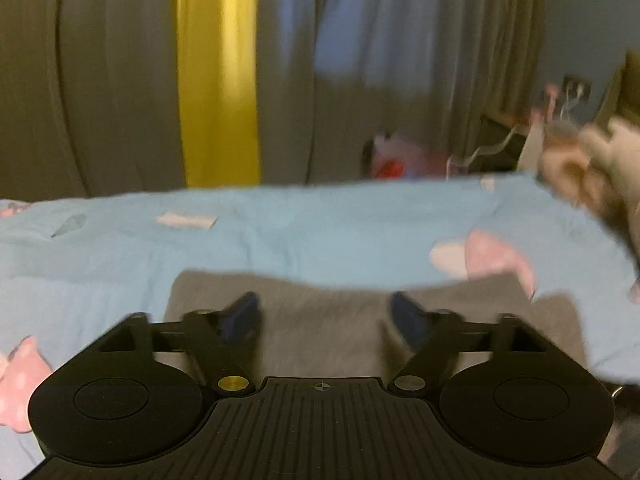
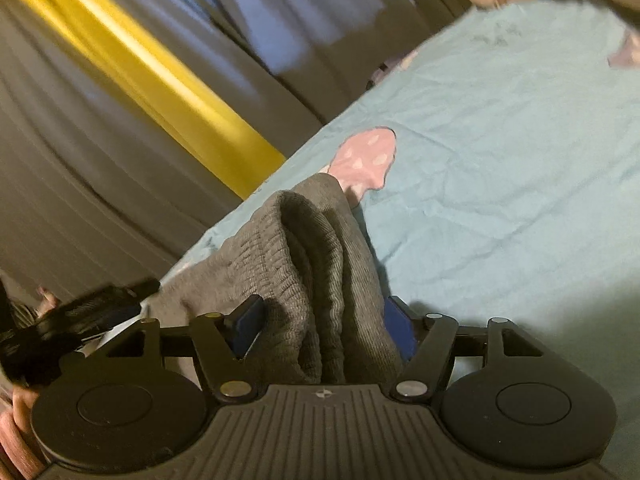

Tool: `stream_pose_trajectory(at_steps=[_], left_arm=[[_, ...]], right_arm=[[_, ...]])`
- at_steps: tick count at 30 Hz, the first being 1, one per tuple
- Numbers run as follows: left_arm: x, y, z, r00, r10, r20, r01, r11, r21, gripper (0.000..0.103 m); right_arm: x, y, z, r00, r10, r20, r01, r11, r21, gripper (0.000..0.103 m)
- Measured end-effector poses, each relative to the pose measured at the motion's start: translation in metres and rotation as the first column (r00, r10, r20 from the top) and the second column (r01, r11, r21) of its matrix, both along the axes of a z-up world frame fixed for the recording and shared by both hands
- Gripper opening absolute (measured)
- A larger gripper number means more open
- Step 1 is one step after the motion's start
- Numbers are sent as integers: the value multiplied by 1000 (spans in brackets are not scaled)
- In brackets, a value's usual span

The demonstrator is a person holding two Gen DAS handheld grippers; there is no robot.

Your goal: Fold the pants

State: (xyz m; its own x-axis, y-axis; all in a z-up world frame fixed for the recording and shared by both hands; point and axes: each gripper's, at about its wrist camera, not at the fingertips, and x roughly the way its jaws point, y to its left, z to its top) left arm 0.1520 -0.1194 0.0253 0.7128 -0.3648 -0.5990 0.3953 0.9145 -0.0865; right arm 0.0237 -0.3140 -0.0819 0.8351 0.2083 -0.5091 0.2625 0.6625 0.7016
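Grey pants [image 1: 320, 320] lie on a light blue bedsheet [image 1: 320, 232]. In the left wrist view my left gripper [image 1: 325, 312] hangs over the flat grey cloth with its jaws wide apart and nothing between them. In the right wrist view a bunched, folded stack of the grey pants [image 2: 316, 264] with its ribbed waistband sits between the fingers of my right gripper [image 2: 324, 320]. The blue pads [image 2: 248, 328] stand wide apart on either side of the stack; I cannot tell if they press it. The left gripper body [image 2: 80, 312] shows at the left edge.
The bedsheet [image 2: 500, 160] has pink and white patches [image 2: 366, 158]. Grey curtains [image 1: 120, 80] with a yellow strip [image 1: 218, 80] hang behind the bed. Cluttered objects [image 1: 400, 160] stand past the far edge. A blurred hand and pale shape [image 1: 592, 168] are at the right.
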Motion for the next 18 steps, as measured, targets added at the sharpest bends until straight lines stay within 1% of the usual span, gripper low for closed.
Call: stream_pose_trajectory(at_steps=[2,3,4,5,6,7,8,9,10,11,12,13,14,15,16,17,18], left_arm=[[10,-4,-5,999,47,-8,-46,998,49,87],[20,-5,-14,996,76,-37,-73,994,82,88],[31,-5,-28,988,122,-98,-109,986,127,88],[39,-4,-44,977,146,-158,-119,978,171,88],[36,-6,-53,984,129,-123,-104,975,195,91],[27,-15,-56,995,94,-44,-79,960,270,93],[23,-24,-57,997,70,-19,-59,940,337,93],[20,-29,-51,998,67,-12,-58,925,375,92],[17,-30,-43,997,77,-20,-63,926,373,88],[13,-26,-32,996,84,-42,-66,942,330,86],[6,-18,-22,995,81,-58,-63,962,267,85],[-6,-8,-12,995,65,-76,-50,982,184,89],[-19,-5,-5,995,45,-91,-34,992,123,93],[-34,3,-2,993,24,-116,-16,997,70,98],[-49,13,-2,987,-4,-161,9,1000,28,98],[-59,19,-3,981,-22,-192,25,1000,9,98],[-69,26,-13,976,-29,-218,29,1000,-1,98]], right_arm=[[1,-3,-2,1000,-5,-1,5,1000,29,67],[1,-3,-2,1000,-3,0,3,1000,31,67],[1,-2,-2,1000,-1,1,1,1000,25,67],[2,-2,-2,1000,4,2,-4,1000,19,69],[3,-2,-2,1000,11,6,-11,1000,19,70],[3,-1,-2,1000,13,4,-13,1000,14,70],[3,-1,-3,1000,12,5,-13,1000,7,73],[3,-2,-3,1000,13,4,-13,1000,5,74],[3,-3,-4,1000,13,1,-13,1000,9,75],[3,-4,-5,1000,10,-1,-10,1000,17,76],[2,-6,-5,1000,10,-2,-10,1000,29,77],[2,-7,-6,1000,10,-4,-10,999,43,77],[1,-8,-7,1000,9,-6,-8,999,54,78],[1,-8,-7,1000,8,-9,-7,998,64,78],[0,-9,-7,1000,11,-8,-10,997,79,78],[-1,-9,-6,1000,14,-1,-14,996,89,78],[-2,-9,-5,1000,24,13,-25,994,108,79]])
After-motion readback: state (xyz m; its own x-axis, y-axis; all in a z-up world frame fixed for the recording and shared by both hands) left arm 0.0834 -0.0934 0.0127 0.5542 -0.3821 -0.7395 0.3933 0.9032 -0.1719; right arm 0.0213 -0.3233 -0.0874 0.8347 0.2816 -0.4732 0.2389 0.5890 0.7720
